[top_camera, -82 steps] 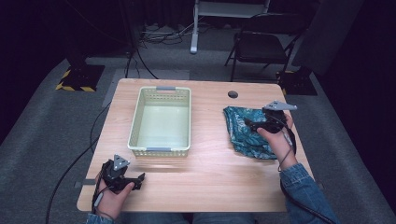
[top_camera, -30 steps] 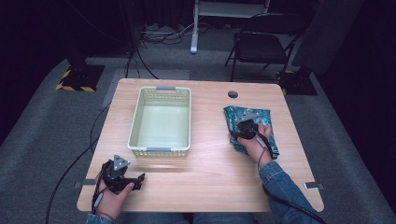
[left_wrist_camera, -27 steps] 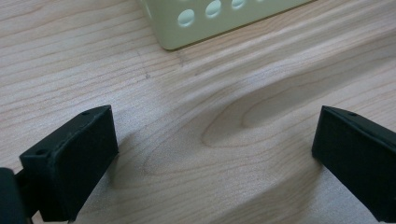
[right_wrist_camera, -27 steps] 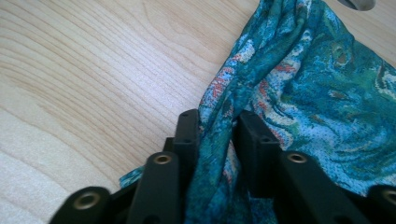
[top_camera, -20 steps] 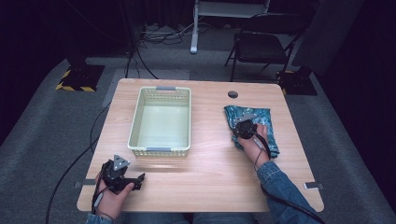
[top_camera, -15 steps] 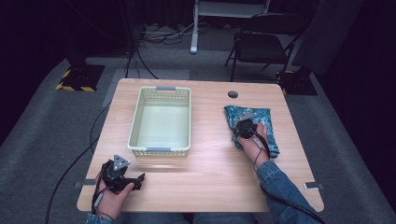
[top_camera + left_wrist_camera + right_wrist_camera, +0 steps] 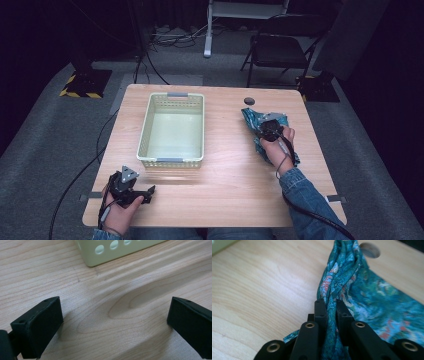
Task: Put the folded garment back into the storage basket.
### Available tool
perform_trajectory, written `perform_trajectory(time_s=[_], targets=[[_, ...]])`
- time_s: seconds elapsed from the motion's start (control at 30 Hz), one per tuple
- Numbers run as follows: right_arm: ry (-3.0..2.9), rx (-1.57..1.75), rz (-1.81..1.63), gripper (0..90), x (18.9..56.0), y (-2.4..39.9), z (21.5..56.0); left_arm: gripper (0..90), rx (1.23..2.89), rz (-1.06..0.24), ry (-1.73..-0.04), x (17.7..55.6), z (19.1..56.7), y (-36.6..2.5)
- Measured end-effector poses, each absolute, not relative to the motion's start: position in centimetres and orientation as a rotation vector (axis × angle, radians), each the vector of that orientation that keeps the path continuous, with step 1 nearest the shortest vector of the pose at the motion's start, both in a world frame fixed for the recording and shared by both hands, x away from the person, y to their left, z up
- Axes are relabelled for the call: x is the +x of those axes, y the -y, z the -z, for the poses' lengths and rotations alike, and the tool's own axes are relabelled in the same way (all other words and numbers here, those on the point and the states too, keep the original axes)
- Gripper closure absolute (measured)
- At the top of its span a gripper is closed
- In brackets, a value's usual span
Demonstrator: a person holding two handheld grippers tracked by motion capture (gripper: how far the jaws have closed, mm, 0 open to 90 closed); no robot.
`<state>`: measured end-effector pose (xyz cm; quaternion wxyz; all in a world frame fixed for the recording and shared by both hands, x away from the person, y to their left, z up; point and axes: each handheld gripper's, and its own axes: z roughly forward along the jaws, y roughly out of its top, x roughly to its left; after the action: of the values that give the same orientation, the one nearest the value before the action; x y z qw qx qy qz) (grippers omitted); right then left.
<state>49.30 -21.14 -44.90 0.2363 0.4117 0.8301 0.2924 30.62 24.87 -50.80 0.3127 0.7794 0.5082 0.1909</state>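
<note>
A wooden table (image 7: 220, 200) is carrying a pale yellow-green basket (image 7: 172, 129) as its central landmark. Well to the right of the basket, a teal patterned cloth (image 7: 280, 137) is lying on the tabletop, its long axis running from the far side of the table toward the person. The right gripper (image 7: 270, 129) is sitting on that cloth, and in the right gripper view its jaws are pinching a bunched ridge of the cloth (image 7: 342, 282), which is rising in a twisted fold between them. The jaws have just been closing on this fold. Near the basket's front left corner, the left gripper (image 7: 131, 189) is resting with its jaws spread wide over bare wood. The right hand is therefore the nearer one, and the basket is lying to the left of the gripped cloth, probably the way the cloth must travel.
</note>
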Motion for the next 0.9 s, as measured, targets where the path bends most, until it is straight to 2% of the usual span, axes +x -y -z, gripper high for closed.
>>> perform_trajectory(time_s=[0.33,0.9], targets=[[-2.202,1.107,-0.871,82.7,49.1,21.3,40.6,0.3,2.061,-0.503,-1.333,30.7,50.8,-24.9],[-2.138,1.081,-0.951,82.7,49.2,20.4,35.4,0.3,2.061,-0.503,-1.332,30.7,50.8,-24.9]])
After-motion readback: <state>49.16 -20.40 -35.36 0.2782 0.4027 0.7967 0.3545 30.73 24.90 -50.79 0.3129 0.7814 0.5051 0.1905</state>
